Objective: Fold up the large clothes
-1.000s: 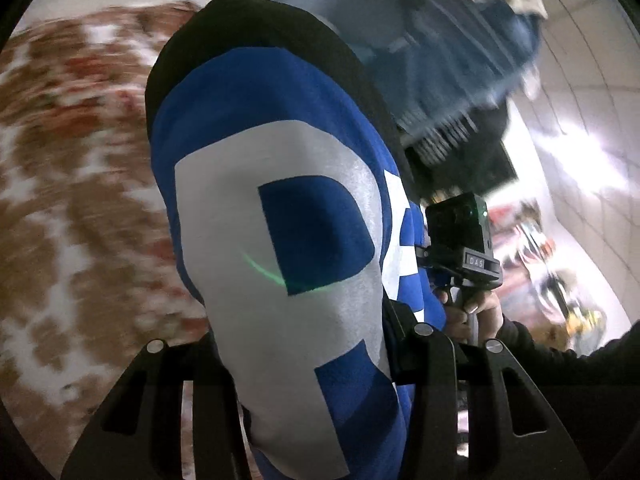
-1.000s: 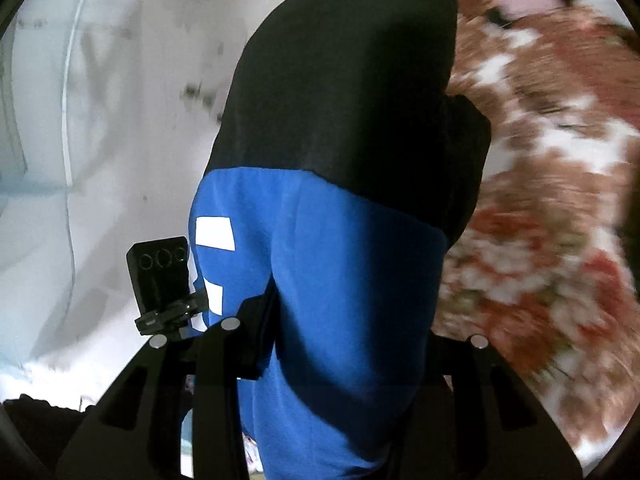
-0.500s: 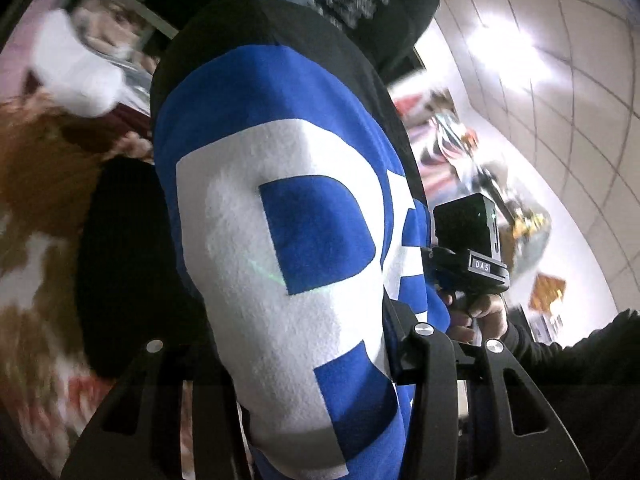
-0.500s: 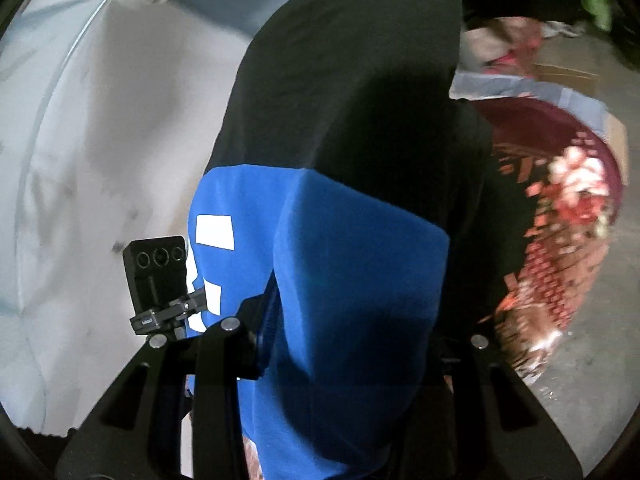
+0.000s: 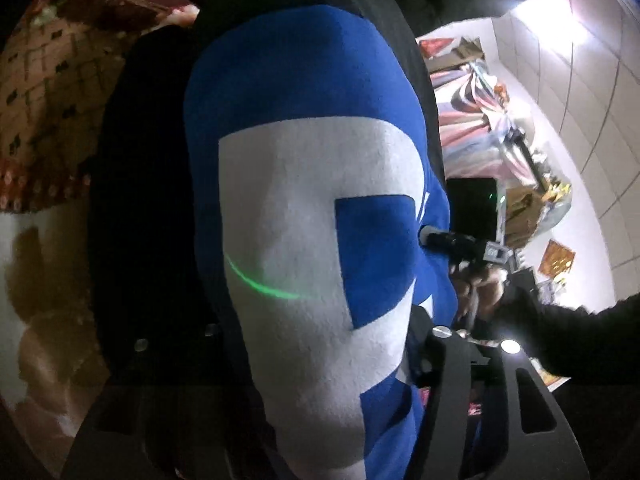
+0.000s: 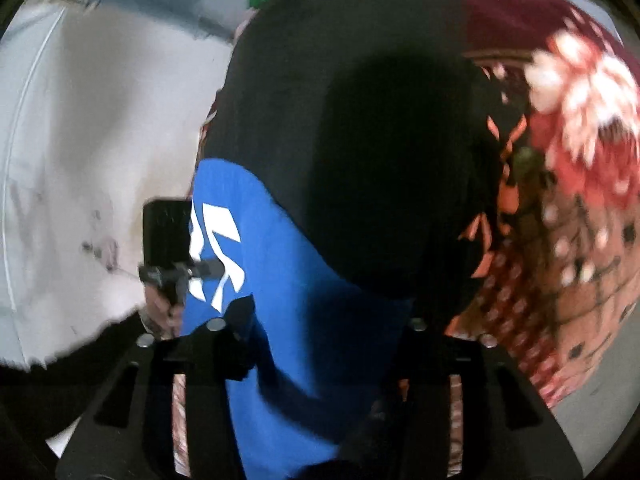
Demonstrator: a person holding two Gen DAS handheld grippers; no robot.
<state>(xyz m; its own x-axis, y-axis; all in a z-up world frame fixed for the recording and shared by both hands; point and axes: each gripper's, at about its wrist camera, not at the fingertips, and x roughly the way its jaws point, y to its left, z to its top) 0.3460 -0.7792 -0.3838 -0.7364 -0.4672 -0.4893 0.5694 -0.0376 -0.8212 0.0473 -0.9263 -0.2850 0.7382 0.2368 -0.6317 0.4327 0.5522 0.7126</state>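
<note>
Two grippers carry one garment [image 5: 312, 208] between them, a black and blue piece with large white lettering. In the left wrist view the left gripper [image 5: 320, 360] has the cloth bunched between its fingers, rising straight ahead and filling the middle of the view; its jaws have just been opening with the fabric still between them, and whether the pads press on it I cannot tell. In the right wrist view the right gripper [image 6: 320, 344] likewise has blue and black cloth [image 6: 320, 208] running up between its fingers, its jaws also just widened, its grip equally unclear. Each view shows the other gripper just beside the cloth, held in a hand [image 5: 476, 284] with a dark sleeve. Beyond the garment lies a red and brown patterned rug [image 6: 568, 208]. Pale bare floor [image 6: 92, 128] opens on the far side, and clutter [image 5: 496, 132] sits against a tiled wall [image 5: 592, 120].
</note>
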